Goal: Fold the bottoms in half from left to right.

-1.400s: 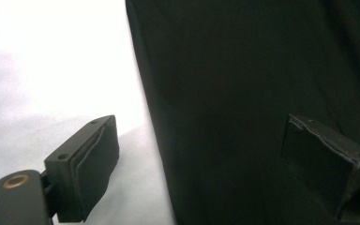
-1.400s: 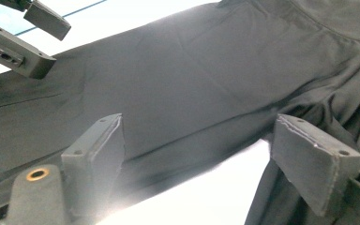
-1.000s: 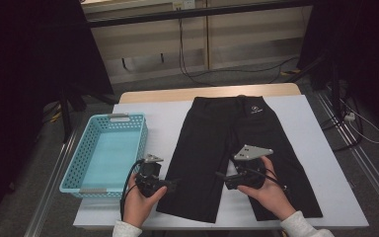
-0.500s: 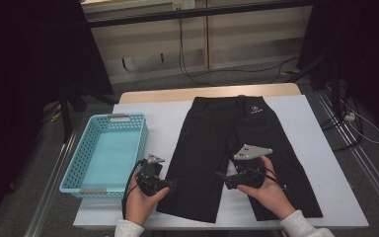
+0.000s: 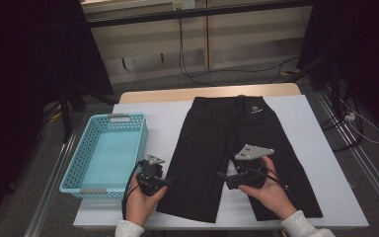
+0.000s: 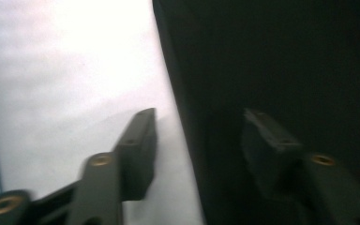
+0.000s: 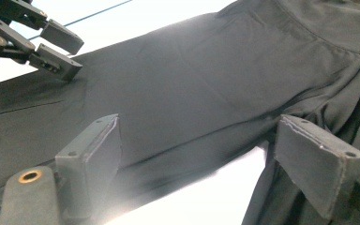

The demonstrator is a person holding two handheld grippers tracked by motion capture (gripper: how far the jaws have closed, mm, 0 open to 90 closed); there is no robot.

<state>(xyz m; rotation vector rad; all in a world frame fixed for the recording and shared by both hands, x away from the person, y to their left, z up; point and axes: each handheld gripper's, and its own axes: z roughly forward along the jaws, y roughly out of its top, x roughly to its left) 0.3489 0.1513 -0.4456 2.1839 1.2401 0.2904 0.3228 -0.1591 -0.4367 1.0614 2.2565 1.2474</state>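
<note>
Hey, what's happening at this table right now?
A person holds a gripper in each hand over black shorts spread flat on the white table. The left gripper is open, straddling the outer edge of one leg. The right gripper is open above the gap between the legs. Neither has pinched fabric yet. A blue basket sits beside the shorts.

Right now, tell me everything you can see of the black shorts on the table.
The black shorts lie flat on the white table, waistband at the far edge, legs spread toward the person. The fabric looks thin and smooth, with a small pale logo near the waistband. The left gripper stands open astride the outer edge of one leg; the right gripper is open over the gap between the legs. A blue basket sits apart beside them.
</note>
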